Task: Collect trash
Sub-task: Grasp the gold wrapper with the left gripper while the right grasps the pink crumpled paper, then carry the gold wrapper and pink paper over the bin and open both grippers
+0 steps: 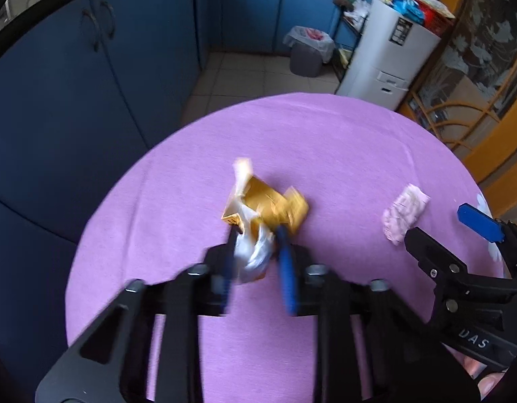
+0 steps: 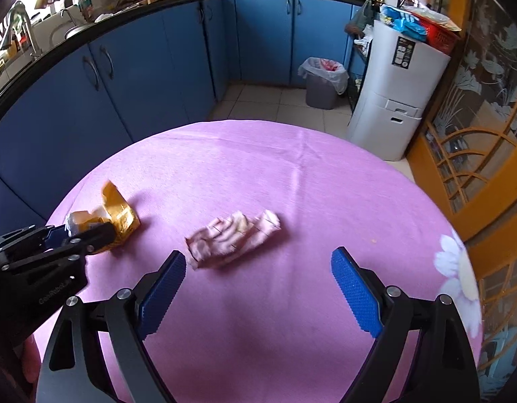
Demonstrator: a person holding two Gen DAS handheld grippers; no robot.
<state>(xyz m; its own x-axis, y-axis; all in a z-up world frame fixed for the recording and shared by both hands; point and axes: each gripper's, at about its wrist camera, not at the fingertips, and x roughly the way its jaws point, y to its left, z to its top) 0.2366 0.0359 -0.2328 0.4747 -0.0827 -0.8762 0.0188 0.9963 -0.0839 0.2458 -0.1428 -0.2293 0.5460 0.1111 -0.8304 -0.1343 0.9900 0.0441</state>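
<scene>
A round table (image 2: 292, 174) under a pink cloth carries 2 pieces of trash, and the collecting has only started. The left claw (image 1: 255, 252) is clamped on the crumpled gold wrapper (image 1: 275, 206), its blue pads pinching the pale, silvery end of the packet near the middle of the table in the left wrist view; in the right wrist view the same wrapper sits toward the table's left edge. The frames do not settle whether the wrapper has cleared the cloth or rests on it. The right claw (image 2: 258, 288) hangs with its blue pads wide apart and nothing between them, the crumpled pink wrapper (image 2: 233, 238) lying on the cloth just beyond its fingertips, closer to the left pad than the right, and untouched. A grey bin (image 2: 320, 82) lined with a pale bag stands on the tiled floor in the far corner by the blue cabinets, well apart from the table, with something red already inside; it looks the likely destination. By this showing, 1 of 2 pieces is gripped, the other waits for the right claw to come down around it and close, and nothing from the table has reached the bin yet. No other trash is plain on the cloth, though the near edge is hidden behind the claws
</scene>
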